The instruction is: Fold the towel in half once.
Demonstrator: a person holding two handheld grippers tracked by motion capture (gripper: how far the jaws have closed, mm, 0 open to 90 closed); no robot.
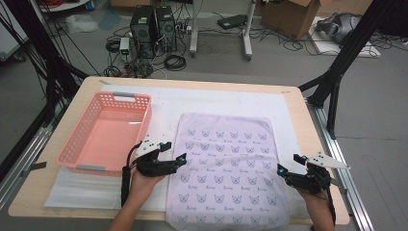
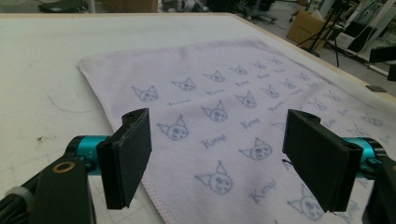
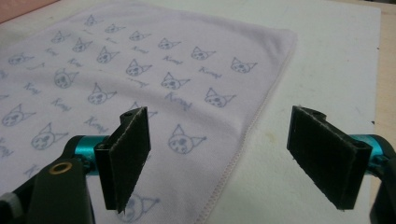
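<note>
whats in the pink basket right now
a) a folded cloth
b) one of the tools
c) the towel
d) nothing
d: the basket shows a bare floor in the high view, while the towel lies flat on the table beside it.

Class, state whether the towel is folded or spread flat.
Spread flat: the towel lies as one sheet, its cat print uncovered.
</note>
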